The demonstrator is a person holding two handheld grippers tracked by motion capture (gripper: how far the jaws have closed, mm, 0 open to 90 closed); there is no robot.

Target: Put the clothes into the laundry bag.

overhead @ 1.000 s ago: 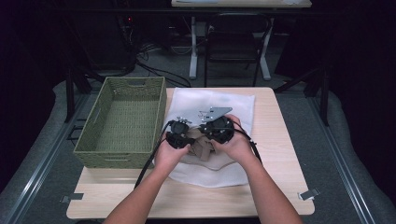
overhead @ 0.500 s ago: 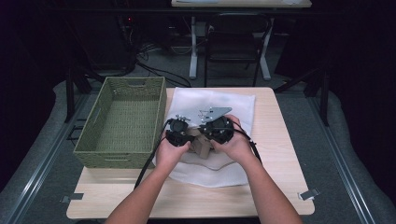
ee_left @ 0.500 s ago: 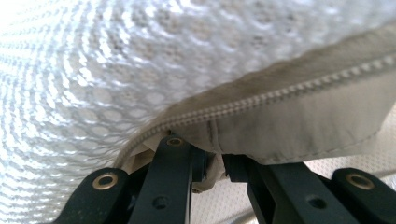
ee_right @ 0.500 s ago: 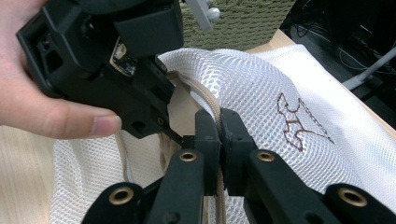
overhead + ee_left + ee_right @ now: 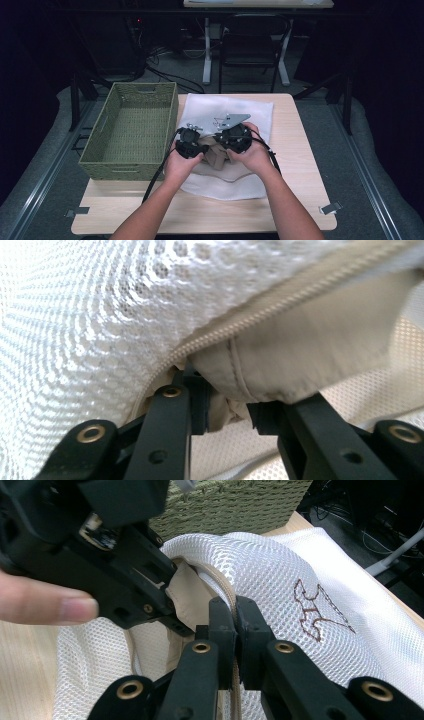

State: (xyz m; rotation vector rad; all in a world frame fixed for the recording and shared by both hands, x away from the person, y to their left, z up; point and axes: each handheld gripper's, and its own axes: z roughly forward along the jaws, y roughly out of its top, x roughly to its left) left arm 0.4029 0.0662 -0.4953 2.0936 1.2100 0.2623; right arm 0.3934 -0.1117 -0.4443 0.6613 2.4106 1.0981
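Dim workshop space, with cables on the floor and a chair (image 5: 250, 47) pushed under a far desk, surrounds a pale wooden bench (image 5: 305, 165) where a person works with two hand-held grippers. At the bench's left stands a green woven basket (image 5: 131, 131), apparently empty; just right of it lies a white mesh laundry bag (image 5: 227, 107), spread flat toward the far edge and bunched at the near end where both hands meet.

Step in hand, by the look of it: stuffing a beige cloth (image 5: 300, 355) into the bag through its zippered mouth. The right gripper (image 5: 234, 612) is clenched on the bag's zipper rim (image 5: 227, 592), holding the opening up. The left gripper (image 5: 225, 407) sits at that opening with its jaws grasping a fold of the cloth, which lies half under the mesh and half out, at the bench's middle between the two hands.

Next move likely calls for the left gripper to push the cloth deeper past the zipper while the right keeps the rim lifted; letting go too soon could leave the cloth hanging out of the mouth.
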